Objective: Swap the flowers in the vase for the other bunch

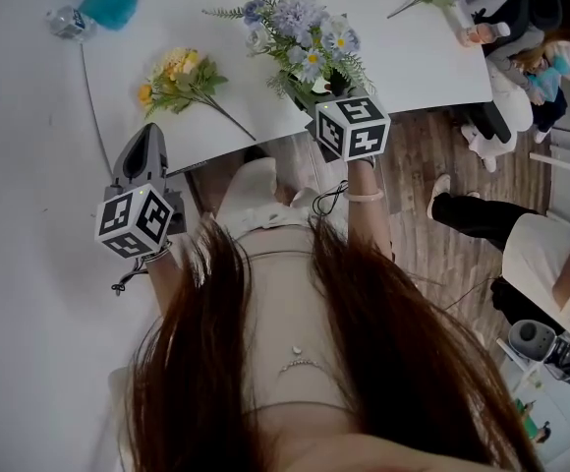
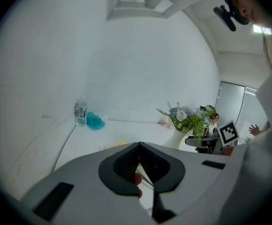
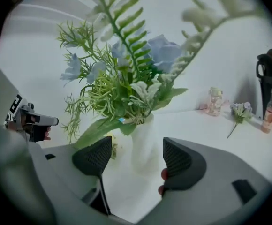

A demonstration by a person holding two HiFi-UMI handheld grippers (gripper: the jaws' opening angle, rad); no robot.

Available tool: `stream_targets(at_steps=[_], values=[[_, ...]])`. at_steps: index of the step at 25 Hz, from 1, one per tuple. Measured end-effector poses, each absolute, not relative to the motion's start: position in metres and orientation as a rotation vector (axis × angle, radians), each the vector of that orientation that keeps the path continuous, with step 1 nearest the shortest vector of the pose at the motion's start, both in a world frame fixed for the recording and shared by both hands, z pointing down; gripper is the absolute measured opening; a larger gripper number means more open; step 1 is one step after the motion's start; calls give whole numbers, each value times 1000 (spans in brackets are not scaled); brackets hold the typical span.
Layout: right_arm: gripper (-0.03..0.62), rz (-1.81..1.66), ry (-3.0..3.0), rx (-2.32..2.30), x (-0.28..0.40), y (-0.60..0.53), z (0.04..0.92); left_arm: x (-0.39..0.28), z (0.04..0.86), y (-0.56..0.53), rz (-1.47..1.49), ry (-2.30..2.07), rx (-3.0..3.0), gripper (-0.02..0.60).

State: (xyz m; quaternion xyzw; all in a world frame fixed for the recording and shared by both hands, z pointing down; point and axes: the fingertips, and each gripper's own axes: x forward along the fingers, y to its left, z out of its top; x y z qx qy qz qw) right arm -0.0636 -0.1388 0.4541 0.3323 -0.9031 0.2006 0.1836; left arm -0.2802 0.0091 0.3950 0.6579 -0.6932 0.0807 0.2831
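Far off: clear plastic bottle [image 2: 81, 112], teal puff [image 2: 95, 121]. Beside white vase [image 3: 144, 142] lies yellow flower bunch [image 1: 179, 79]. Vase just ahead of right gripper [image 3: 137, 157], jaws spread, untouched; left gripper [image 2: 140, 168] clenched, empty.

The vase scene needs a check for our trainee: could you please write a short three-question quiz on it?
1. True or false: the yellow bunch lies on the table, outside the vase.
2. The right hand-held gripper has its jaws: A) shut on a stem; B) open, facing the vase; C) shut on the vase's neck.
3. Fill in: the left hand-held gripper has its jaws ____.
Key: 1 true; 2 B; 3 shut.
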Motion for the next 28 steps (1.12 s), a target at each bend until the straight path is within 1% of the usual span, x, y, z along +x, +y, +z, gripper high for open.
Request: stream_targets(at_steps=[8,23,26,28], values=[[336,565,-2541,937,-44,-125,451,-260,389,20,195,-1866,1776,3],[333,525,-2554,911,2,-93,435,-197,373,47,162,-1874,1823,3],[324,517,-2568,909,11,-85,430,-185,369,53,159,-1879,1833,3],[303,505,-2577,917,17,-81,425,-178,366,57,156,-1883,1841,3]])
